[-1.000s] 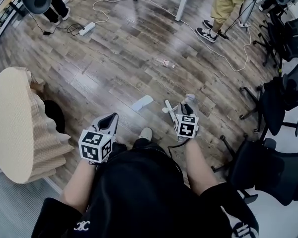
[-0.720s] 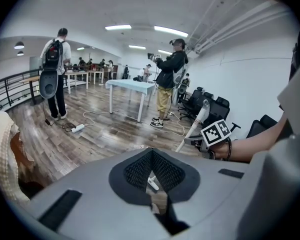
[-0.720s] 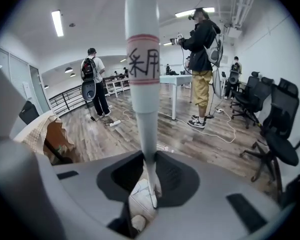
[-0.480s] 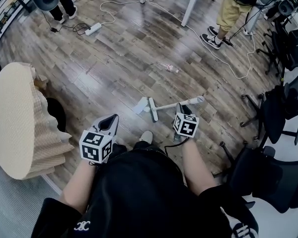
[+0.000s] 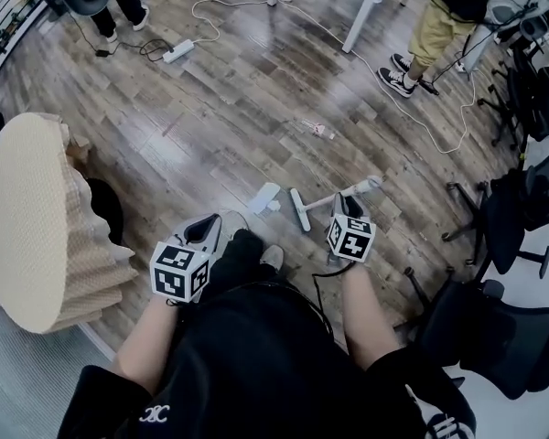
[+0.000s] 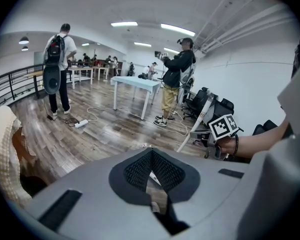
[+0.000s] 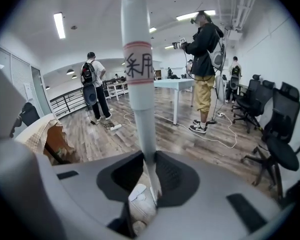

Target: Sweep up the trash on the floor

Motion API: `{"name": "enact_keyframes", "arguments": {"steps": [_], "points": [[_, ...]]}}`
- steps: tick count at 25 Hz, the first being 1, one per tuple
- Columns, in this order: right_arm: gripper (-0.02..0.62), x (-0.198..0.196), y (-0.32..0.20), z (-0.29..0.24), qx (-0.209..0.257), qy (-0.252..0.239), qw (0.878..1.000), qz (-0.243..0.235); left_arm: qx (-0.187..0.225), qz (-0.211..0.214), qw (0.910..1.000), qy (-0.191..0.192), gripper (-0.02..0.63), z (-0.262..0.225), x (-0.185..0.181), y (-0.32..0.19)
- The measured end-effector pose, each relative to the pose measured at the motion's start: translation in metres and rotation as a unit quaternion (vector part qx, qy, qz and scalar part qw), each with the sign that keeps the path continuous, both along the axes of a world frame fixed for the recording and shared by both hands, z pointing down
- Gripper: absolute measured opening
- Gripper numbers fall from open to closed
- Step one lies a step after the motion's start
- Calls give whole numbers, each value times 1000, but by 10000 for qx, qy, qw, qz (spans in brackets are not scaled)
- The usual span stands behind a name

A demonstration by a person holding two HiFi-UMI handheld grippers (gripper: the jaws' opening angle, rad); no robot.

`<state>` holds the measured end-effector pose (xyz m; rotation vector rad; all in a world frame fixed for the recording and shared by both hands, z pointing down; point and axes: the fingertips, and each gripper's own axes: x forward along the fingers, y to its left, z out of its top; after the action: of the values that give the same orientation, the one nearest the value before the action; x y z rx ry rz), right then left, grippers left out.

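Note:
A white broom [image 5: 334,197] lies low over the wooden floor, its head [image 5: 299,210] toward the left. My right gripper [image 5: 345,199] is shut on its handle [image 7: 140,84], which runs up between the jaws in the right gripper view. A flat white dustpan-like piece [image 5: 263,197] rests on the floor just left of the broom head. Farther out lies a small piece of trash [image 5: 318,129]. My left gripper [image 5: 204,222] hovers at the lower left, shut with nothing in it [image 6: 151,153].
A tall beige corrugated round thing [image 5: 18,218] stands at the left. Black office chairs [image 5: 494,327] line the right side. A power strip [image 5: 178,51] and white cables cross the far floor near table legs [image 5: 364,12]. A person [image 5: 430,26] stands far right.
The broom swung from nearly upright to lying low, its head sliding left toward the white flat piece, then slightly back. The person's leg has stepped forward between the grippers.

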<state>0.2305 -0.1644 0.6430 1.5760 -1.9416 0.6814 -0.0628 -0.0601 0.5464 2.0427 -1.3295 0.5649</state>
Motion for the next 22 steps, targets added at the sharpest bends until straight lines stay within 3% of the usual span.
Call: {"name": "enact_keyframes", "arguments": {"steps": [5, 10, 16, 22], "points": [[87, 2, -28, -43, 382, 106, 9992, 76, -111, 127, 9987, 476, -5, 6, 5, -53], [86, 32, -68, -90, 645, 21, 9963, 563, 472, 533, 9949, 717, -5, -23, 22, -122], [86, 16, -122, -131, 1108, 291, 9920, 528, 435, 405, 9930, 1019, -5, -7, -9, -162], [84, 6, -182, -163, 1505, 406, 9868, 449, 273, 346, 9947, 926, -5, 8, -33, -186]]}}
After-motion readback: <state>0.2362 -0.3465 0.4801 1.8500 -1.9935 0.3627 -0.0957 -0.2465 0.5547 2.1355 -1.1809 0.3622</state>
